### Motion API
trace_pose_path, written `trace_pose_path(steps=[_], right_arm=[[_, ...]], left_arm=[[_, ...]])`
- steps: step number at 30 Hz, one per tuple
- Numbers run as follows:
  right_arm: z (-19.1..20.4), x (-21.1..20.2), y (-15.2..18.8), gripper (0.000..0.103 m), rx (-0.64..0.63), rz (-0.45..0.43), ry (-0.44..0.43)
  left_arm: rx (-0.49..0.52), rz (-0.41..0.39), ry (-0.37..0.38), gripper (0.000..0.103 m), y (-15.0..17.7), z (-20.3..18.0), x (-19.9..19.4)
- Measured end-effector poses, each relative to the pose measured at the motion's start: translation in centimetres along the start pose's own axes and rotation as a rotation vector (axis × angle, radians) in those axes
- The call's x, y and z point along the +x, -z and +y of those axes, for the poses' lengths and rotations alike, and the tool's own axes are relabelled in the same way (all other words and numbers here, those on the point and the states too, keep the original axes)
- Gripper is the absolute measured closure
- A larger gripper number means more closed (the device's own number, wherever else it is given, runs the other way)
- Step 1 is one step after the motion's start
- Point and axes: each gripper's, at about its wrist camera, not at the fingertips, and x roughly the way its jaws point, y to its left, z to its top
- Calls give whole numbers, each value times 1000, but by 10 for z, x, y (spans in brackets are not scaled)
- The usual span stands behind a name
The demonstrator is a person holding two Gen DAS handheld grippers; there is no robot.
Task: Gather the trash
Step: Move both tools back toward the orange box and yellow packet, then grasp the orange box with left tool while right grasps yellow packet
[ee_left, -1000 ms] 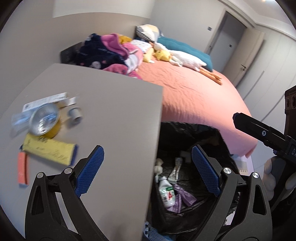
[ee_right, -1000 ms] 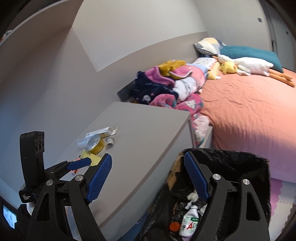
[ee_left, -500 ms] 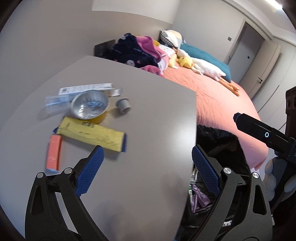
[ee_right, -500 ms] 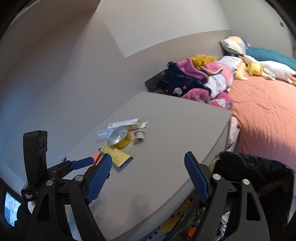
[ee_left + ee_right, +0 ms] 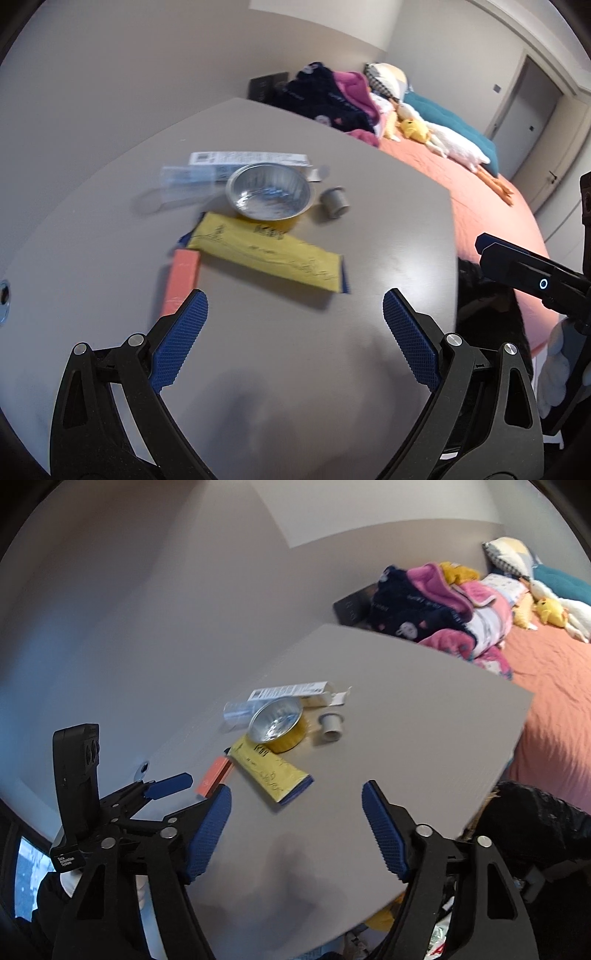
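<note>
- Plainly, both claws are empty: the left gripper (image 5: 293, 325) stands with its jaws wide apart over the bare near part of the grey table (image 5: 388, 206), and the right gripper (image 5: 295, 823) has just been closing a little, nothing between its jaws.
- Nearest ahead lies the yellow packet (image 5: 266, 254), flat on the table with an orange box (image 5: 181, 280) touching its left end.
- Beyond it sit the foil cup (image 5: 269, 192), a small grey cap (image 5: 334, 201) just beside it, and a white carton (image 5: 247, 158) behind.
- Likely handling: the packet looks light, thin and limp, so pinching a raised edge or short end should work better than pressing flat. The foil cup would crush easily; take its rim gently.
- Compared with a second ago, both views have swung from the black-lined bin (image 5: 535, 812) to the table, and the trash sits closer and more central.
</note>
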Motion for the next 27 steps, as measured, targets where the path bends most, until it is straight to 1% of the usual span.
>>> trace_pose_path(steps=[5, 8, 9, 10, 11, 20, 23, 24, 27], right_arm=[[8, 27, -6, 40, -19, 64, -30], [13, 44, -9, 44, -30, 100, -37], [15, 48, -9, 45, -33, 109, -39], [16, 53, -10, 45, -37, 118, -38], [18, 59, -12, 46, -46, 128, -36], [31, 100, -19, 46, -103, 196, -7], [32, 114, -22, 48, -117, 219, -1], [33, 118, -23, 49, -120, 226, 2], [33, 130, -26, 49, -135, 240, 20]], left_arm=[[-20, 11, -45, 12, 1, 18, 5], [-27, 24, -104, 19, 2, 31, 11], [-33, 28, -108, 24, 1, 34, 14], [-50, 37, -105, 28, 1, 41, 16], [-62, 41, -108, 29, 1, 45, 18], [-100, 83, -146, 30, -1, 70, 36], [-121, 104, -150, 38, -1, 75, 43], [-118, 96, -160, 40, -1, 76, 43], [-110, 99, -158, 42, -3, 77, 45]])
